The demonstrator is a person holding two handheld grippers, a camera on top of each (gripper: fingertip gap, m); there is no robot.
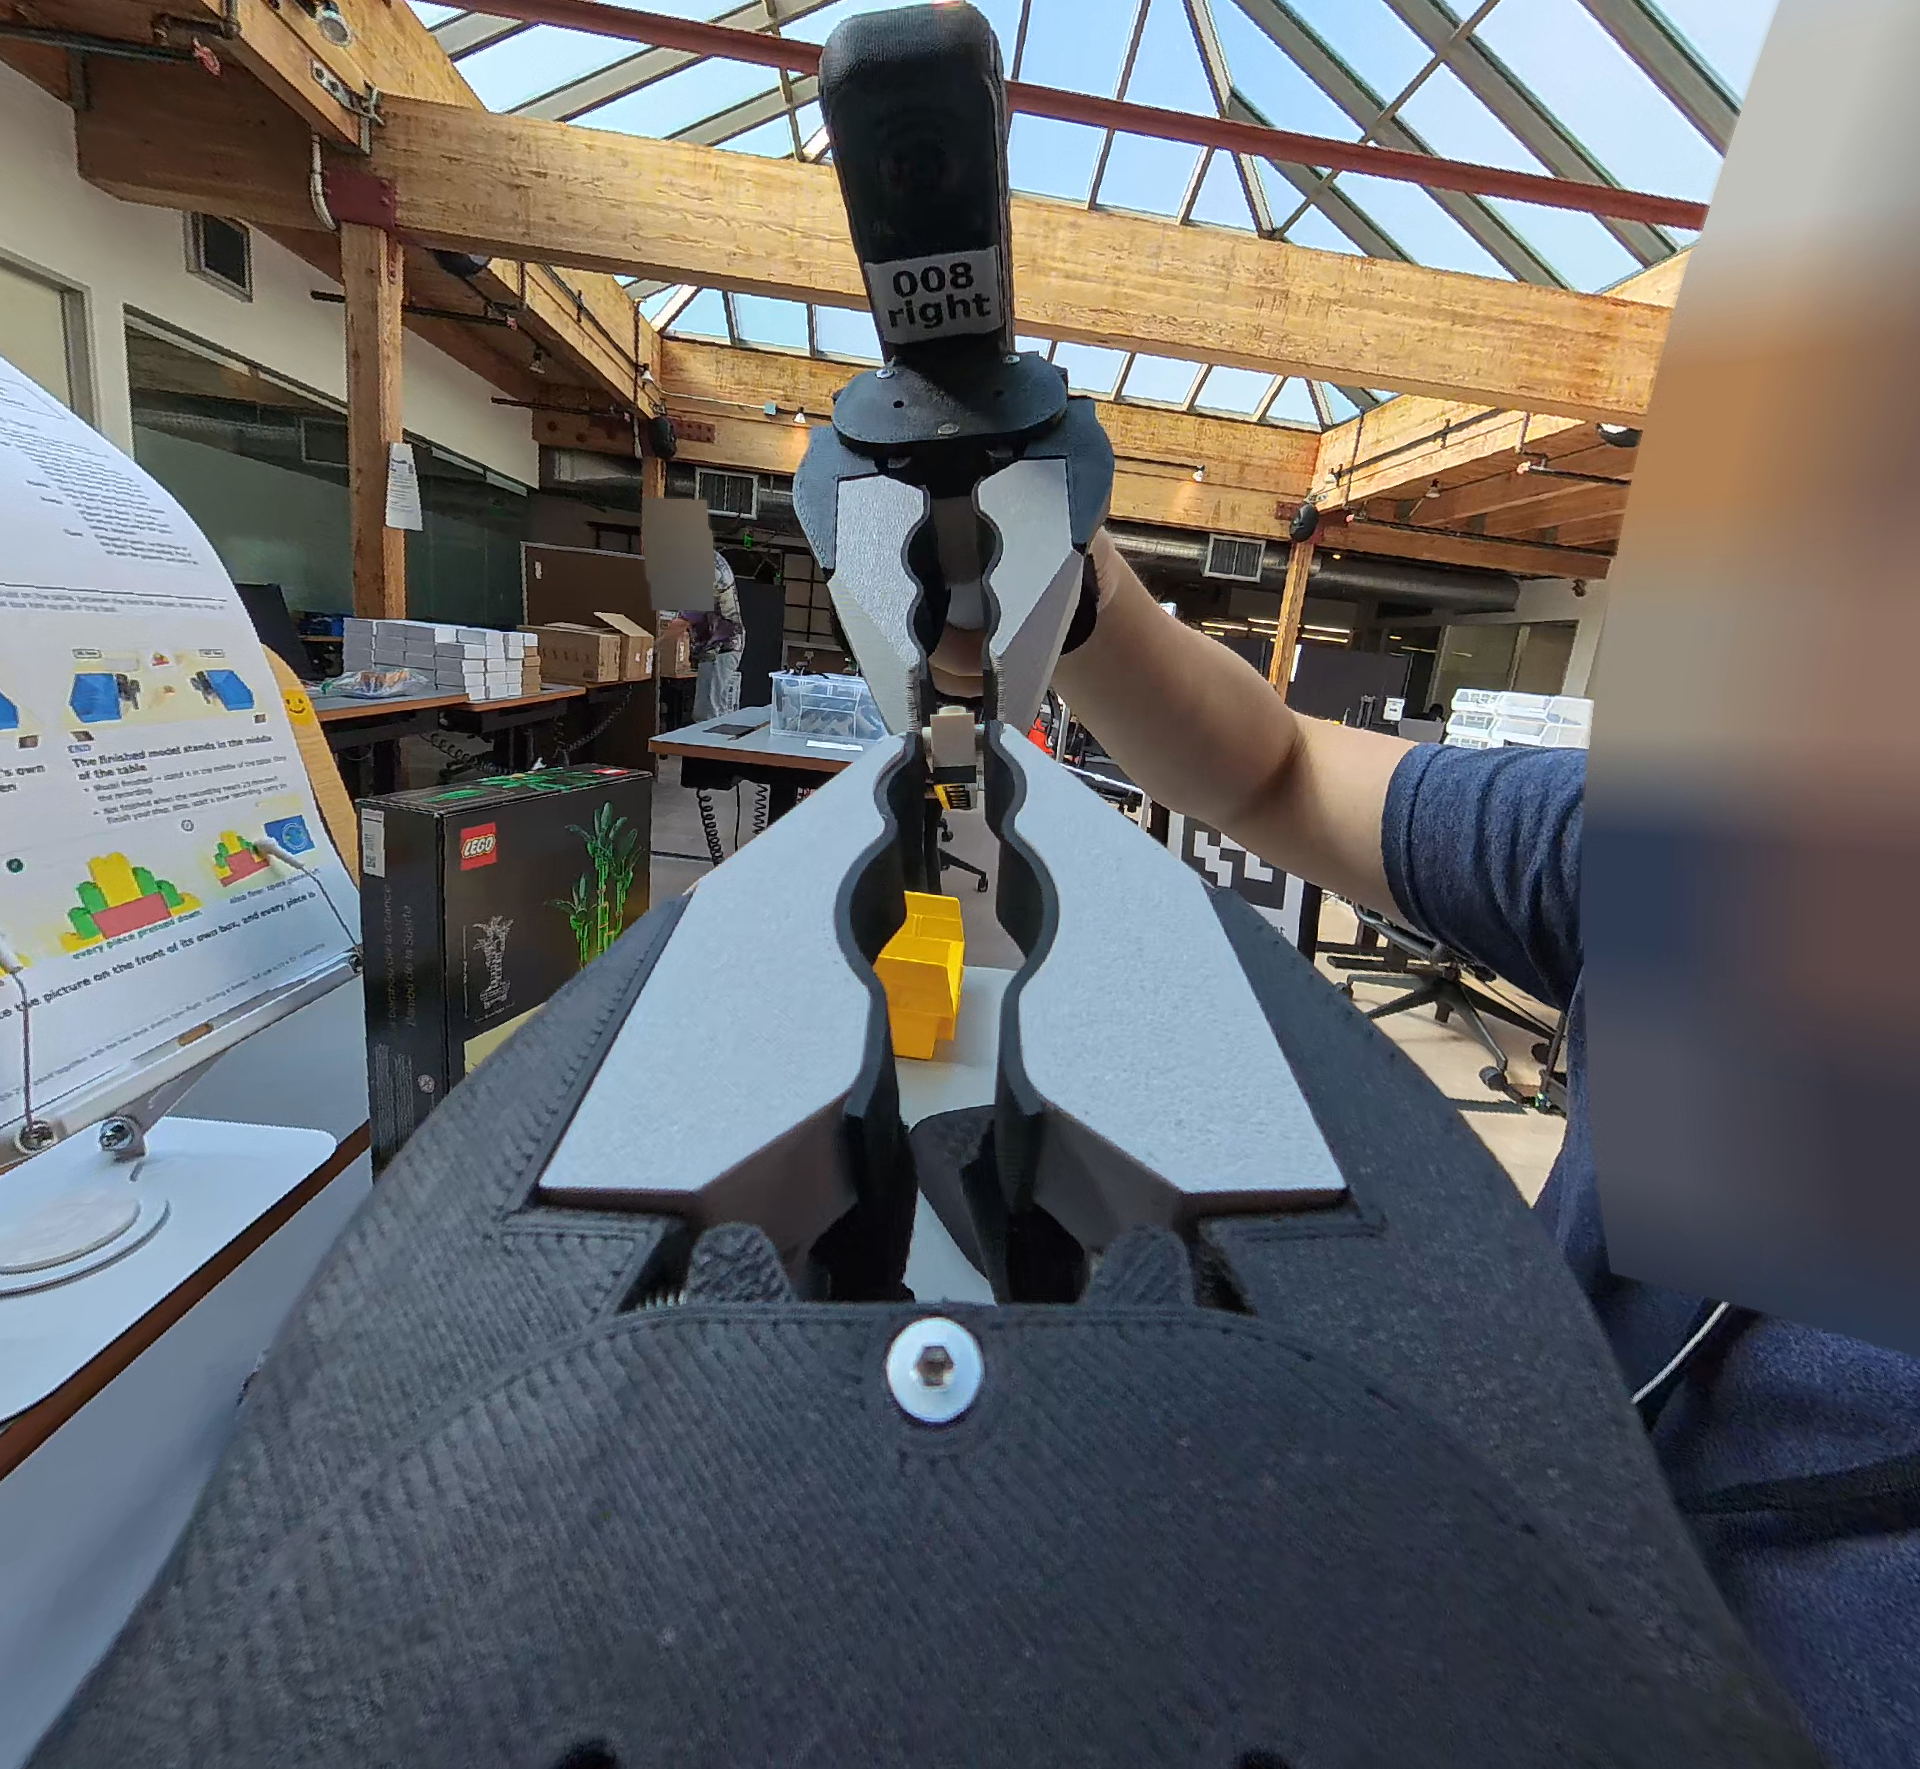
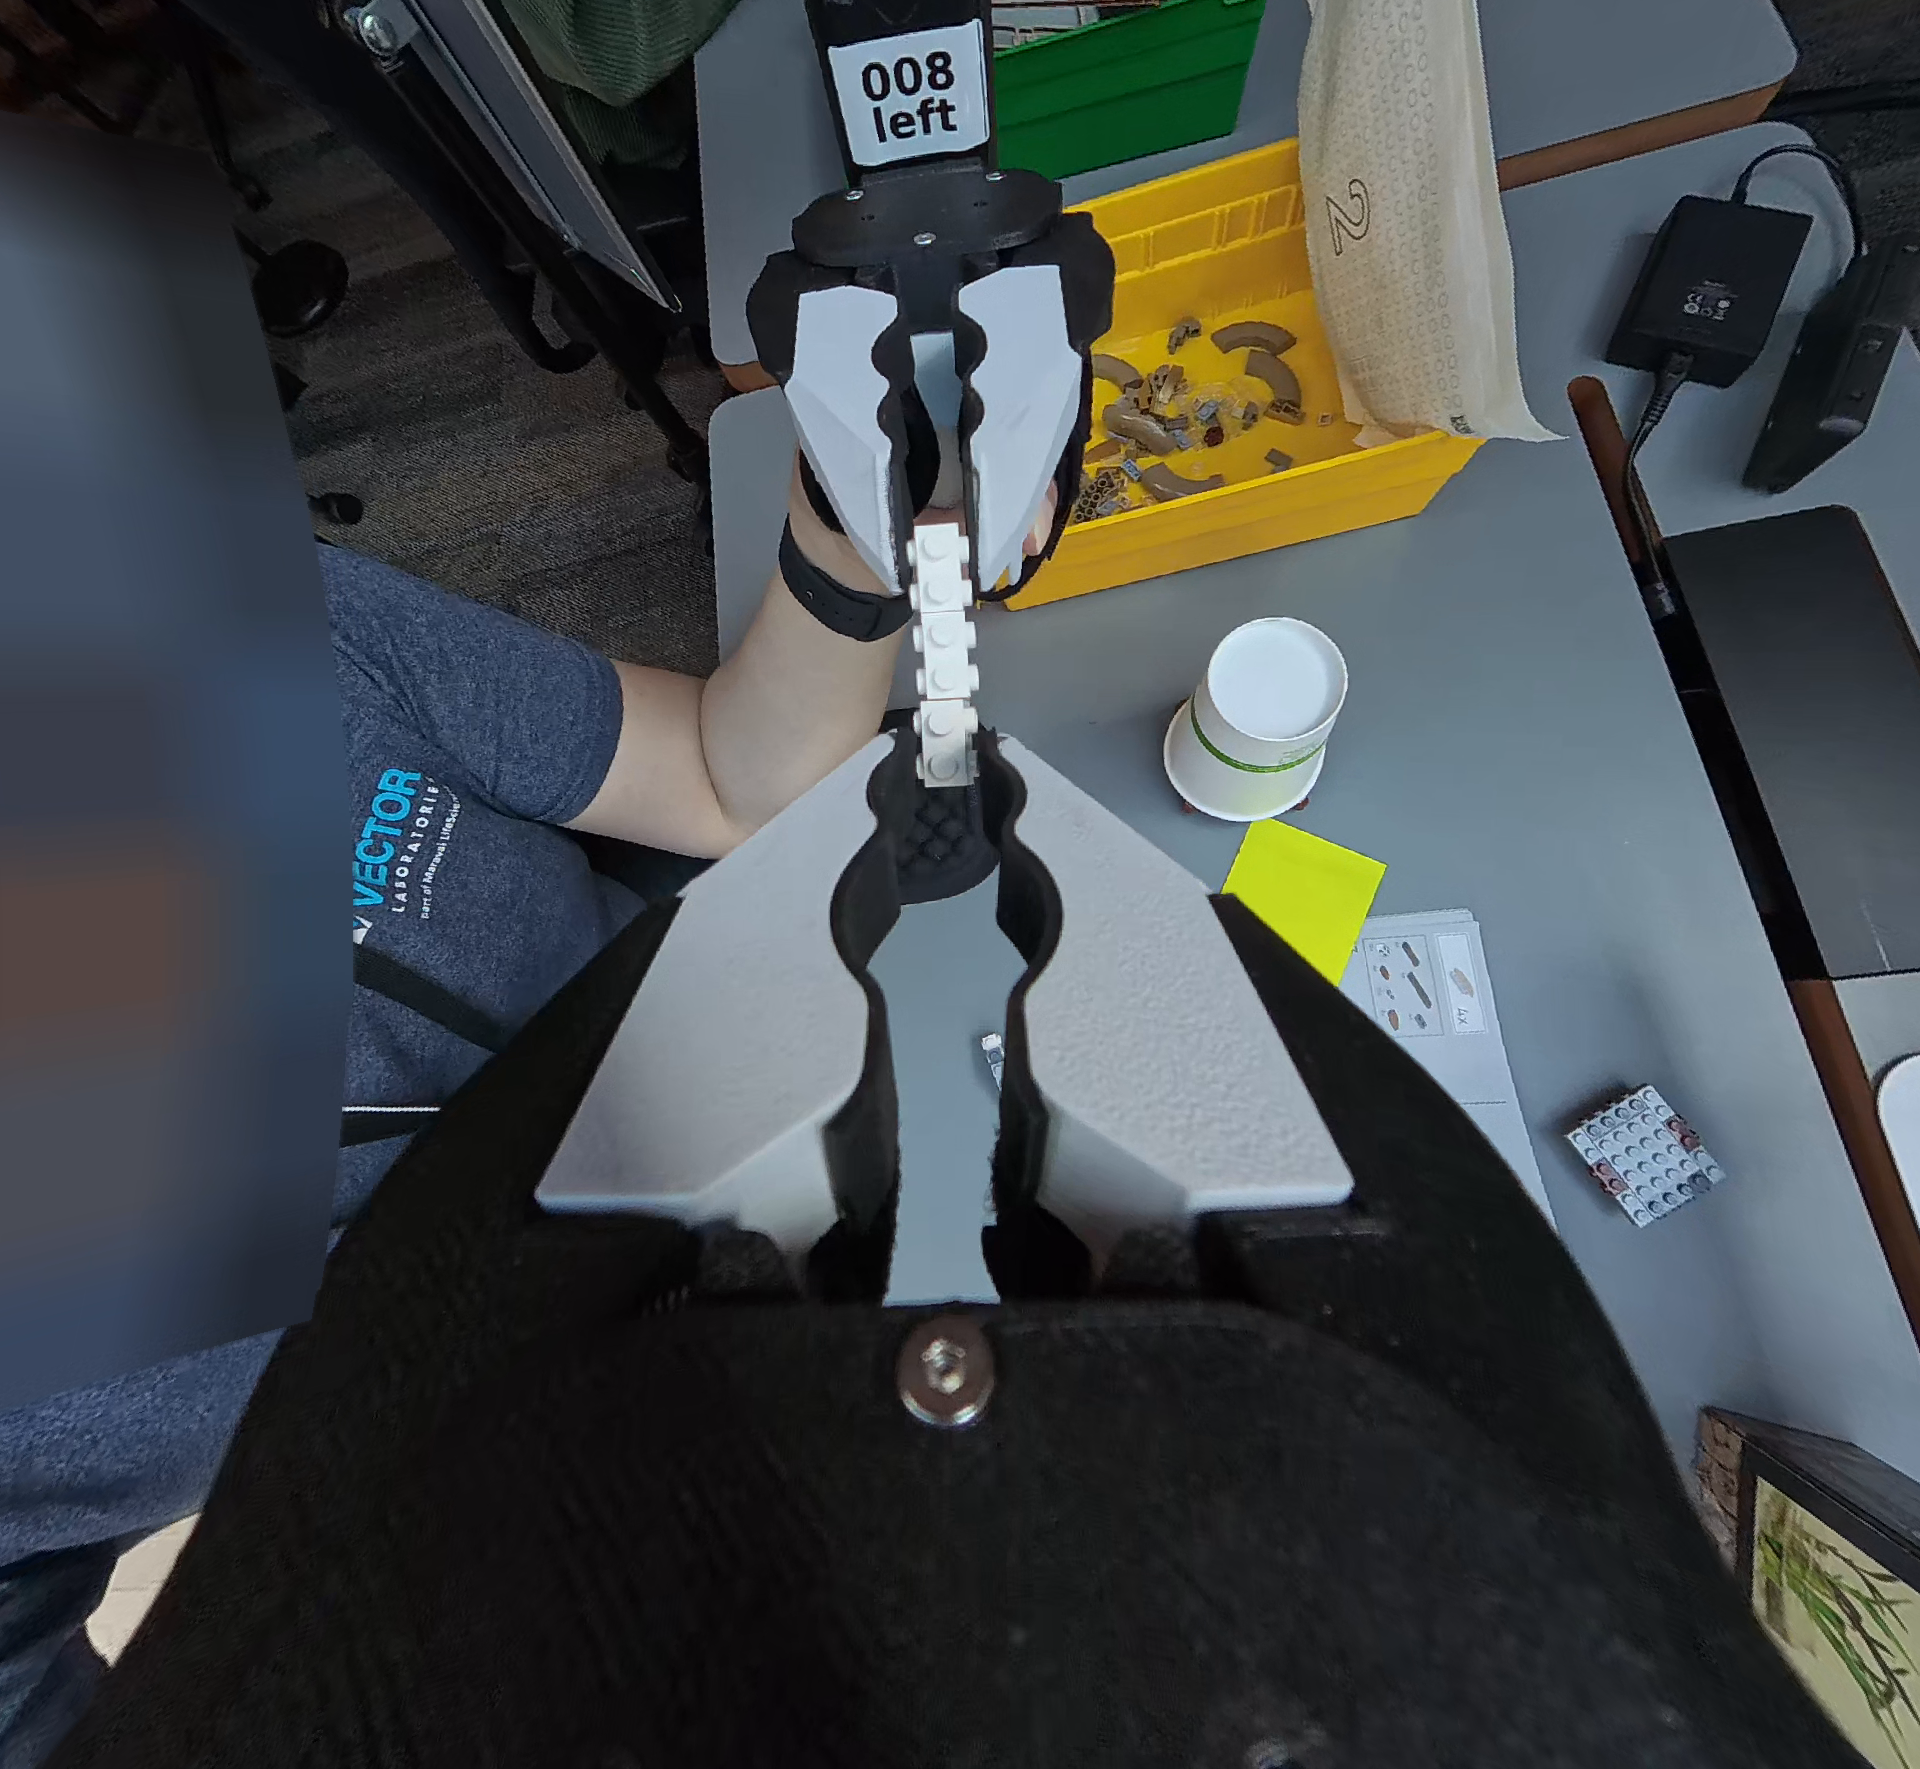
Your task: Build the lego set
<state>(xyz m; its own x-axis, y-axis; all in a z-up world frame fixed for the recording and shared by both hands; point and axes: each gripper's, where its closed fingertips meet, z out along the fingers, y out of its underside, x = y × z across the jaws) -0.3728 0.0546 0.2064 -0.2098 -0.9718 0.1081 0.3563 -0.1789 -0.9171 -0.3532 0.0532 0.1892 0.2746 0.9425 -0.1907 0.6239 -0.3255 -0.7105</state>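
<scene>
A short stack of small white Lego bricks (image 2: 943, 649) hangs in the air between my two grippers, which face each other tip to tip. My left gripper (image 2: 940, 566) is shut on the stack's far end. My right gripper (image 2: 943, 748) is shut on its near end. In the left wrist view the stack (image 1: 951, 740) shows end-on between my left gripper (image 1: 951, 753) and my right gripper (image 1: 953, 685). A grey studded plate assembly (image 2: 1647, 1153) lies on the grey table (image 2: 1455, 680) at the right. A tiny light piece (image 2: 992, 1059) lies on the table under my right fingers.
A yellow bin (image 2: 1247, 514) of brown pieces, a green bin (image 2: 1132, 88), a numbered paper bag (image 2: 1403, 161), an upturned paper cup (image 2: 1257, 722), a yellow note (image 2: 1304, 888) and a parts sheet (image 2: 1434, 992) are on the table. The set's black box (image 1: 499, 909), an instruction stand (image 1: 135, 732) and a yellow block (image 1: 920, 981) show left. My two grippers' fingertips are within a few centimetres of each other.
</scene>
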